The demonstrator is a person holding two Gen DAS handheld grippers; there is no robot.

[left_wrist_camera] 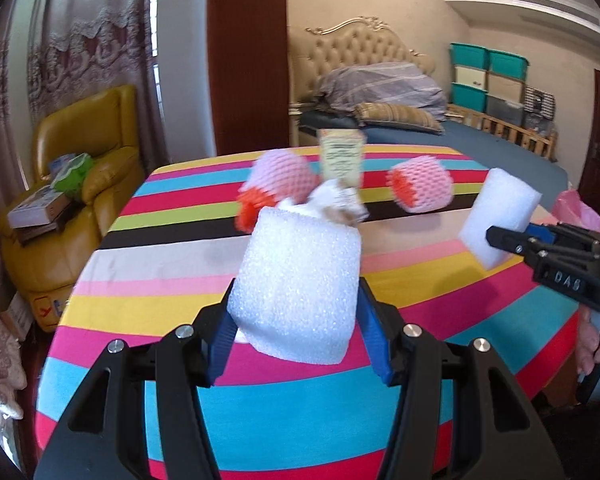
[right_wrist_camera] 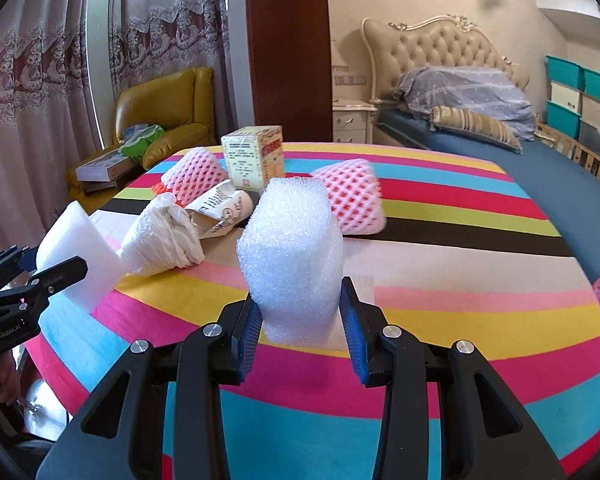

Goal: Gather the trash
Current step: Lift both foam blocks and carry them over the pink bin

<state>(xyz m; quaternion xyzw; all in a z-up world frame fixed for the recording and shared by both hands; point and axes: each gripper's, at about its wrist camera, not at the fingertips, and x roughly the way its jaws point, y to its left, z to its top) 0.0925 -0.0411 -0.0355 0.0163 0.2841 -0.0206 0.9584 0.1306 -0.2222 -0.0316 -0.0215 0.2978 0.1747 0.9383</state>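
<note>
While each gripper carries one white foam block lifted clear of the striped bench [right_wrist_camera: 440, 240], the left gripper [left_wrist_camera: 296, 312] has its jaws clamped on the left foam block [left_wrist_camera: 300, 280] and the right gripper [right_wrist_camera: 300, 312] on the right foam block [right_wrist_camera: 292, 248]. Pink net sleeves [right_wrist_camera: 352, 200], a carton [right_wrist_camera: 254, 156] and a crumpled bag [right_wrist_camera: 164, 236] lie on the bench, presumably for later trips.
</note>
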